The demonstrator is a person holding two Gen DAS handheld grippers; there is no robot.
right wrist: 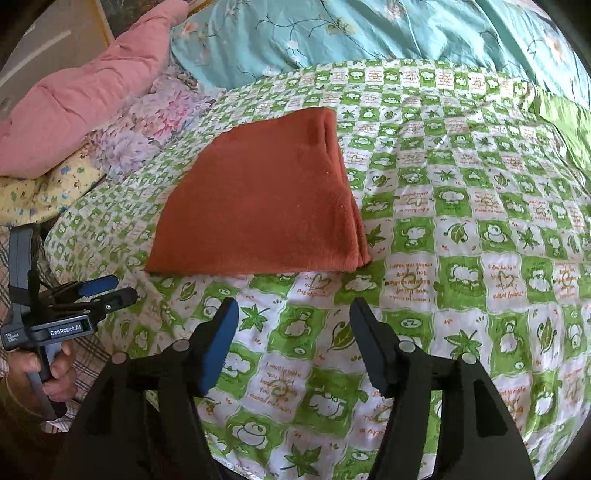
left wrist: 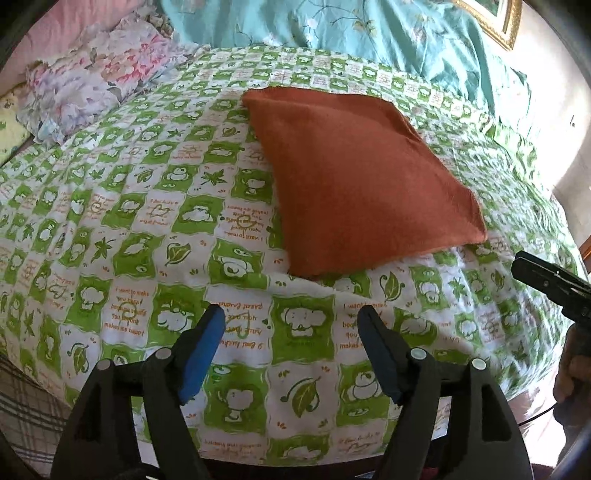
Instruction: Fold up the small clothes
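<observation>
Green-checked bed [left wrist: 155, 229] – rust folded cloth [left wrist: 354, 173], pillows [left wrist: 88, 81]

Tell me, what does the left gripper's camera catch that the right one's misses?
Only the left wrist view shows a gilt picture frame at top right. Only the right wrist view shows the person's hand gripping the left gripper's handle, and layered edges along the folded rust-orange cloth. Both show that cloth lying on the green checked bedsheet, untouched, the floral pillow, and both grippers open.
</observation>
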